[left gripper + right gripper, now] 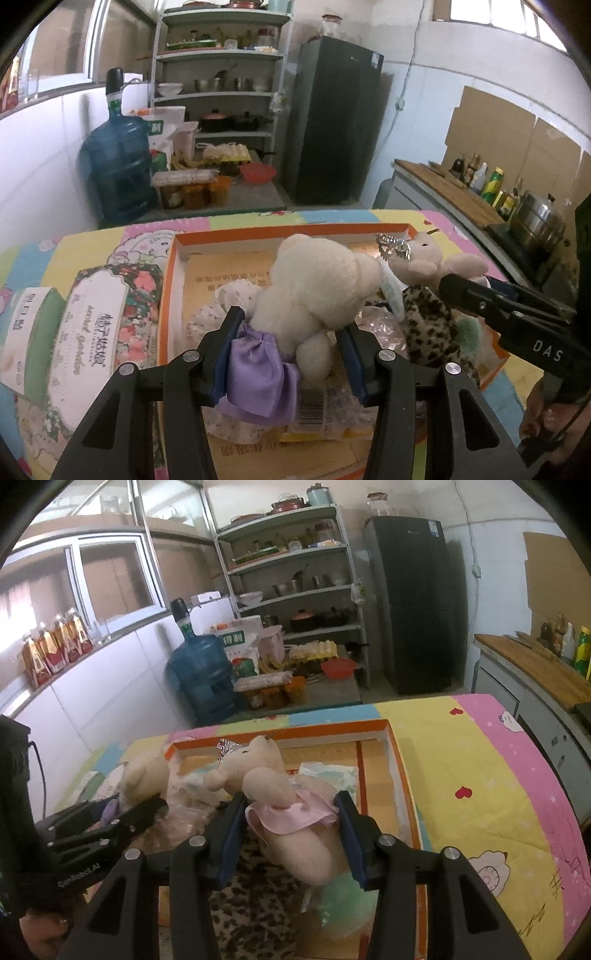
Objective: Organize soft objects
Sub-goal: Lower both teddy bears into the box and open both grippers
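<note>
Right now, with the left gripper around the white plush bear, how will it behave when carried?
The white plush bear probably squashes between the left gripper pads, so it is unlikely to slip. Its head looks likely to flop. Its purple satin skirt hangs loose and may snag.

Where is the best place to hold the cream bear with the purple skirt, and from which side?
Grip the cream bear at its waist, just above the purple skirt, coming from the feet end. It lies with its head away, and the left gripper already straddles that narrow middle.
</note>
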A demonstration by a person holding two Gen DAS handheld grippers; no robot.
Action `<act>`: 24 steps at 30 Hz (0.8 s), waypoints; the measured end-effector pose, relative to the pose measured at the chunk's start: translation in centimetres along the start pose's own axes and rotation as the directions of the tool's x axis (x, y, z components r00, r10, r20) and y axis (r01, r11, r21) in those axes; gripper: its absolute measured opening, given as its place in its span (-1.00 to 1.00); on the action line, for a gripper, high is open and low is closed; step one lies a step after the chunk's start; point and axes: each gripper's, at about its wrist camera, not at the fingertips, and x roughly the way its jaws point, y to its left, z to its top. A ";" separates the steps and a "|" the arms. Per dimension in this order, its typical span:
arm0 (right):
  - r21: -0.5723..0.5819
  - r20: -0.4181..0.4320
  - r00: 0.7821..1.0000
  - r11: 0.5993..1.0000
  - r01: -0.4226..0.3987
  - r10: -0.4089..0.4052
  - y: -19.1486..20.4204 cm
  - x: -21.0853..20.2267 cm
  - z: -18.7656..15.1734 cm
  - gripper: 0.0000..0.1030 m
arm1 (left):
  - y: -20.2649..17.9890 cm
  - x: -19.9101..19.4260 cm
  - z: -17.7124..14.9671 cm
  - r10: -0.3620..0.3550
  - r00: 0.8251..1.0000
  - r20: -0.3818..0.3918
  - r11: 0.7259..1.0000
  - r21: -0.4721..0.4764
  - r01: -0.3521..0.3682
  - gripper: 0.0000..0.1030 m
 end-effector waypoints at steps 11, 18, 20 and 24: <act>-0.013 -0.037 0.999 1.000 0.004 -0.004 0.1 1.5 -0.6 0.00 | 0.8 1.0 -0.3 -0.034 0.999 -0.014 0.999 -0.037 0.033 0.12; -0.012 -0.034 0.999 1.000 0.004 -0.004 0.1 1.5 -0.8 0.13 | 0.9 0.4 -0.6 -0.020 0.999 0.025 1.000 -0.017 0.020 0.33; -0.010 -0.027 1.000 1.000 0.003 -0.003 0.2 1.3 -0.8 0.18 | 0.9 0.0 -0.6 -0.019 0.999 0.042 1.000 -0.017 0.020 0.42; -0.012 -0.008 1.000 1.000 0.007 -0.007 0.3 0.7 -0.7 0.28 | 1.2 -0.8 -0.5 -0.021 0.998 0.060 0.999 -0.029 0.023 0.45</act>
